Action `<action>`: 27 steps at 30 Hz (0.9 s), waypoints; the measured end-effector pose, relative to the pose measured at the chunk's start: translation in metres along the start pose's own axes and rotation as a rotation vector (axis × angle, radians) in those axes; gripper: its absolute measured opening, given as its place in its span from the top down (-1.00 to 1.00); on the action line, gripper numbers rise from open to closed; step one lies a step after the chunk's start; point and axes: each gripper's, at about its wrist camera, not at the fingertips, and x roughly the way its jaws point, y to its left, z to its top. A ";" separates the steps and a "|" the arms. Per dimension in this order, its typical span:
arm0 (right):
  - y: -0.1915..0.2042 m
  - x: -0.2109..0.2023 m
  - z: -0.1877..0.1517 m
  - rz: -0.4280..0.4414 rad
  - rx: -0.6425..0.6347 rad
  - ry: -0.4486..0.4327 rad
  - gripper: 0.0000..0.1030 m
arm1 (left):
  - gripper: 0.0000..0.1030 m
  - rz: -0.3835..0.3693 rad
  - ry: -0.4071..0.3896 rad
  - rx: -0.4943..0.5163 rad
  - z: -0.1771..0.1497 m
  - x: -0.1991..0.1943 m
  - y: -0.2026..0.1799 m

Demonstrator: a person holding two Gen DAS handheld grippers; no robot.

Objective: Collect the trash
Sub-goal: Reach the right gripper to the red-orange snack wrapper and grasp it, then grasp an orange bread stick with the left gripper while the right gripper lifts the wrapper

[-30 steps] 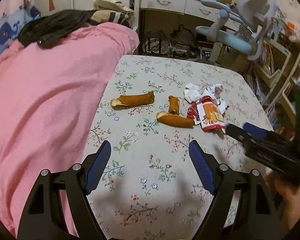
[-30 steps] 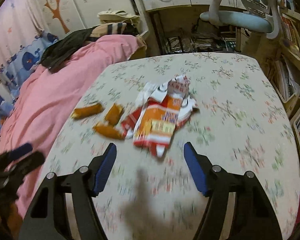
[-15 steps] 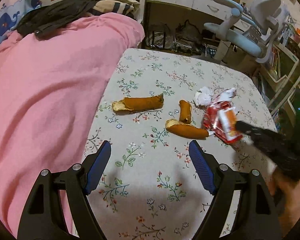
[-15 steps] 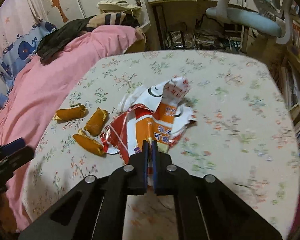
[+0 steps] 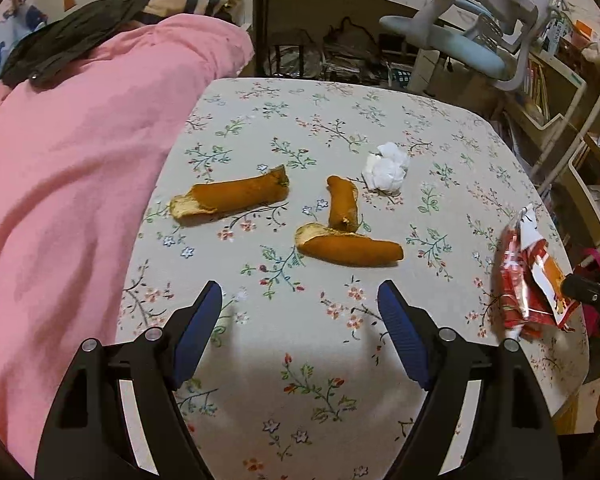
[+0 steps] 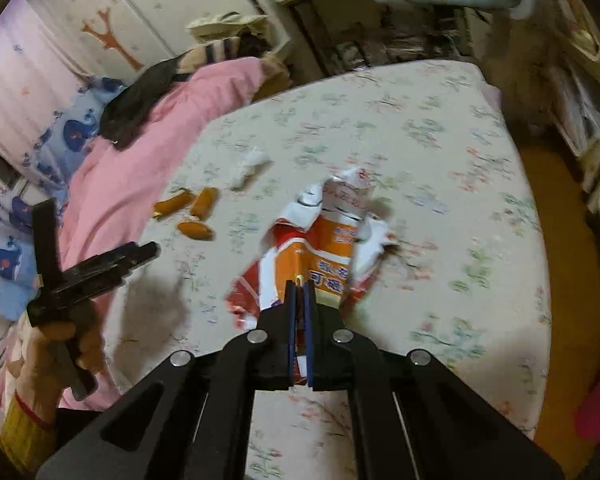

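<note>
My right gripper (image 6: 299,286) is shut on the near edge of a red, orange and white snack wrapper (image 6: 328,240), which hangs lifted over the floral sheet; the same wrapper (image 5: 528,276) shows at the right edge of the left wrist view. Three orange peel pieces lie on the sheet: a long one (image 5: 232,199), a short one (image 5: 343,204) and a curved one (image 5: 350,245). A crumpled white tissue (image 5: 386,168) sits just beyond them. My left gripper (image 5: 300,300) hovers open above the sheet, short of the peels, with nothing between its fingers.
A pink quilt (image 5: 72,160) covers the bed's left side, with dark clothes (image 5: 76,36) heaped at its far end. A light blue chair (image 5: 464,40) and shelves (image 5: 560,100) stand beyond the bed. The floor (image 6: 556,240) lies to the right of the bed.
My right gripper closed on the snack wrapper and carried it rightward, away from the peels and tissue, which now lies uncovered. My left gripper moved closer to the peels and lower.
</note>
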 end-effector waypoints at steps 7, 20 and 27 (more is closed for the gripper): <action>-0.002 0.006 -0.002 -0.050 -0.036 0.024 0.46 | -0.49 -0.024 -0.012 0.057 0.009 0.012 -0.012; 0.018 0.038 0.002 -0.174 -0.182 0.071 -0.17 | -0.49 -0.100 0.013 0.146 0.027 0.046 -0.022; 0.015 0.034 0.005 -0.140 -0.175 0.069 0.16 | -0.49 -0.237 0.137 0.206 0.025 0.050 -0.032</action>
